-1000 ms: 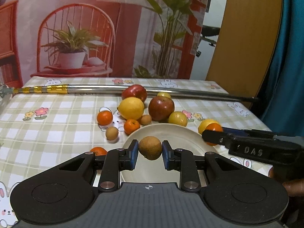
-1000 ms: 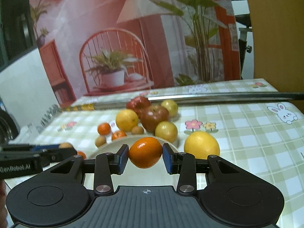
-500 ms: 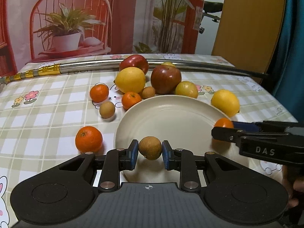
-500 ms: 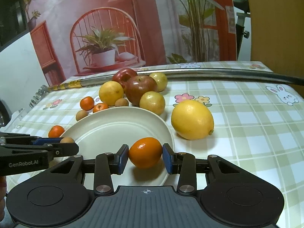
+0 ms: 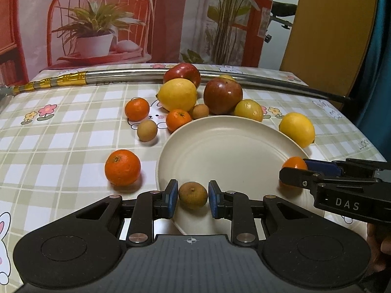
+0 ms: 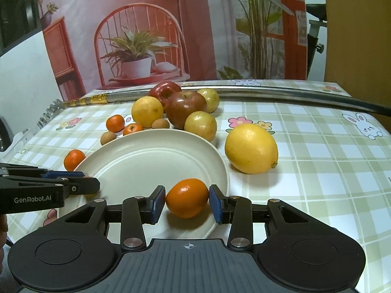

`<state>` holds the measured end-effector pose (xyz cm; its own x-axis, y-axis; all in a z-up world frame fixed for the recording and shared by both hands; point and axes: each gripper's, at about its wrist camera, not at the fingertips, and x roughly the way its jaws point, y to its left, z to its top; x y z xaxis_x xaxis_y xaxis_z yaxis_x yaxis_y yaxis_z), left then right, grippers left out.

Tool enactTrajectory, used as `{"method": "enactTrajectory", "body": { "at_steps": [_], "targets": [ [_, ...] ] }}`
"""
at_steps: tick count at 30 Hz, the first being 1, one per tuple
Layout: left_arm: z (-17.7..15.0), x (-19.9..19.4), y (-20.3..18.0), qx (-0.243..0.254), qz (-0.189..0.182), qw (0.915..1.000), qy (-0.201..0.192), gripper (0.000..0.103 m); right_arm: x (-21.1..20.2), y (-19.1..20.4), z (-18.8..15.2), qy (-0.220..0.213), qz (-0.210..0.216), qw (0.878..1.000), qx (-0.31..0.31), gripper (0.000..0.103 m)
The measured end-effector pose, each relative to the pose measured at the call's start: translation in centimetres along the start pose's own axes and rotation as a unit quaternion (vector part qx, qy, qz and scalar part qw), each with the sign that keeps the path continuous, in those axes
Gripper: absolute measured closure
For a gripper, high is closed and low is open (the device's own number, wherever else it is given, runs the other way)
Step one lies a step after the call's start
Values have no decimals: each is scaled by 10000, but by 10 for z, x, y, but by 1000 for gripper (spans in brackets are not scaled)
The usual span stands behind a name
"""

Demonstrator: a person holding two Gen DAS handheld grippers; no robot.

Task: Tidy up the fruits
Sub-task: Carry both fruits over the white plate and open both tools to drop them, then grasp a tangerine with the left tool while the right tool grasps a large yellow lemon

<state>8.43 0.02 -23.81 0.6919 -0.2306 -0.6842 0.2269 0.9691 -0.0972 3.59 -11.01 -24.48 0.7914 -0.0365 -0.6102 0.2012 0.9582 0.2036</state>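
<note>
Left gripper [image 5: 193,198]: fingers slightly parted, flanking a brown longan [image 5: 193,194] resting on the plate's [image 5: 227,144] near rim.
Right gripper [image 6: 187,200]: fingers slightly parted around a tangerine [image 6: 187,197] on the plate's right edge.
Counter [image 5: 61,136]: other fruit beyond the plate.

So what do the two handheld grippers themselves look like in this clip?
Both are matte black. Each has a ribbed body with a crosshair mark, two round discs, silver pivot pins and linkage arms that end in blue pads. The left gripper reads "GenRobot.AI" on its side, and the right gripper reads "DAS". No cables or sleeves show.
</note>
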Motion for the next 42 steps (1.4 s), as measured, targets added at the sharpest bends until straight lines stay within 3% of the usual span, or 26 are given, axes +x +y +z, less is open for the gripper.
{"method": "enactTrajectory", "body": {
  "at_steps": [5,7,21,29,42],
  "targets": [
    [-1,-3,0,-58,-29,10000,-32,70,-5,2,0,-92,-20,9999,-46,66],
    [-1,-7,-1,-43,-46,9999,-119,62,-8,2,1,-159,-8,9999,-68,66],
    [4,-27,12,-309,179,9974,-623,61,-17,-6,5,-511,-8,9986,117,66],
    [13,-22,59,-1067,577,9914,-491,61,-20,-12,6,-636,-54,9975,296,66],
    [19,9,75,-1261,372,9912,-146,56,-16,-18,4,-611,-112,9970,455,66]
  ]
}}
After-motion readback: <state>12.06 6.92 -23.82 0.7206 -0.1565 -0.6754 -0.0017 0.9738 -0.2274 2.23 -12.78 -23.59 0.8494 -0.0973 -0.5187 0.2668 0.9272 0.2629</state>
